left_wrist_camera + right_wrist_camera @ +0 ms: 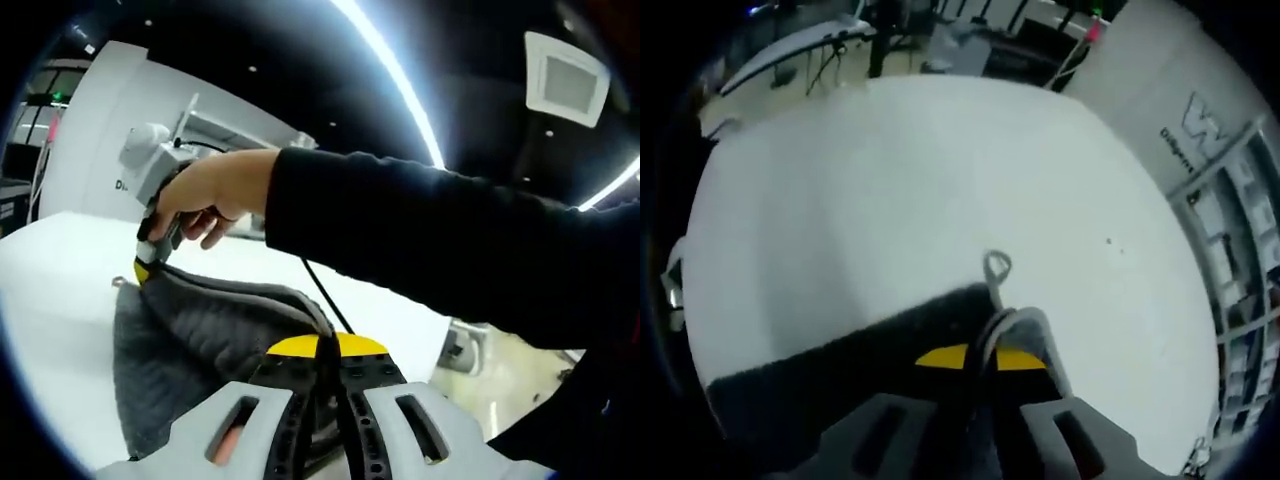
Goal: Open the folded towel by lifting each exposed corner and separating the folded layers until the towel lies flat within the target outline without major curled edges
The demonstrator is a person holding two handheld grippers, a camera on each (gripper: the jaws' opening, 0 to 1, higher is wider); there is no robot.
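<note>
Both my left gripper (pixel 322 380) and right gripper (pixel 982 372) pinch gray towel (pixel 215 330) edges aloft over the white table (pixel 890 190); I judge flattening unfinished.

- In the left gripper view, long ceiling light strips (pixel 400 90) glare white against a dark ceiling, their edges blown out.
- The white table (pixel 60 300) is bright and washed out, with little surface detail.
- The dark sleeve (pixel 450 240) is nearly black, and its folds are lost.
- The grey towel (pixel 200 340) is evenly lit and its weave shows fairly sharply.
- In the right gripper view, the table (pixel 940 180) is bright at the middle and dims toward the edges.
- The towel (pixel 830 390) there is dim and soft.
- Both views bend straight lines strongly at the edges, and the far background is blurred.
</note>
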